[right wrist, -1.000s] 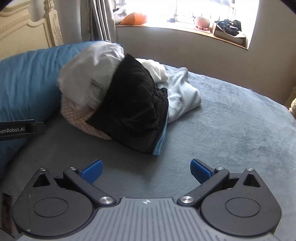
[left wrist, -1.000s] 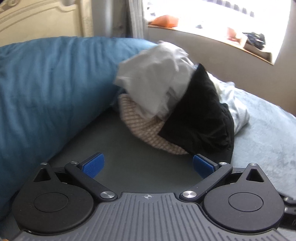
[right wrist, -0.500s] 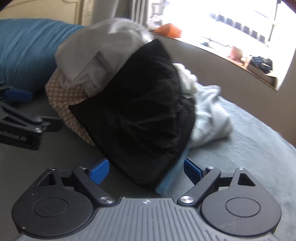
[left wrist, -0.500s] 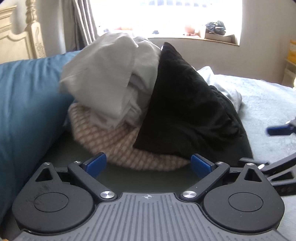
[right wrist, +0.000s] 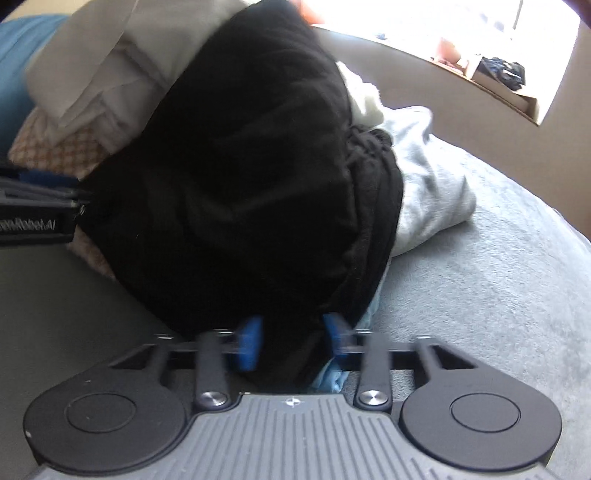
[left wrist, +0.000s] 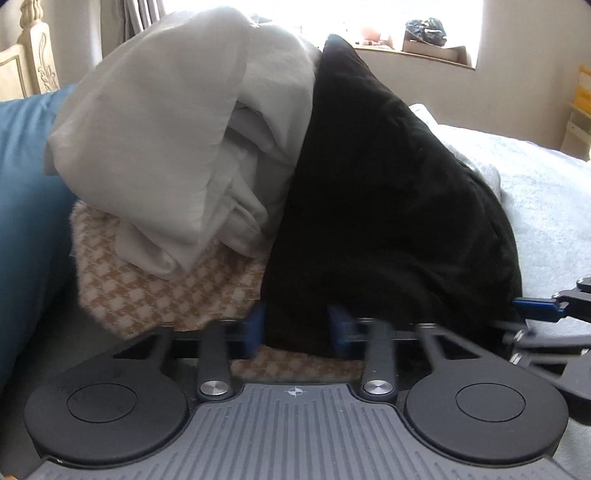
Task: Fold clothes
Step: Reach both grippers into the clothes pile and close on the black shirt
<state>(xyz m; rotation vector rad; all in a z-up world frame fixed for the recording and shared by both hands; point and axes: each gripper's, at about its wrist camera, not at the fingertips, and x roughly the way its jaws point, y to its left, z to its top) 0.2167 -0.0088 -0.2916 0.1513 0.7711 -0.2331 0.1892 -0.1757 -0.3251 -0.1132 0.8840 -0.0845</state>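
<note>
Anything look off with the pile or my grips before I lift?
One thing: the left hand-held gripper, whose jaws have just been closing on the black garment, also has the checked cloth right under its fingers, so it may snag. The right hand-held gripper, also just closing, pinches black fabric over a light blue edge.

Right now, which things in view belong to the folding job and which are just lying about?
Job:
- black garment, with both tongs, left and right, just closing on its lower edge
- white garment
- checked beige garment
- pale grey garment

Lying about:
- blue pillow
- windowsill clutter
</note>
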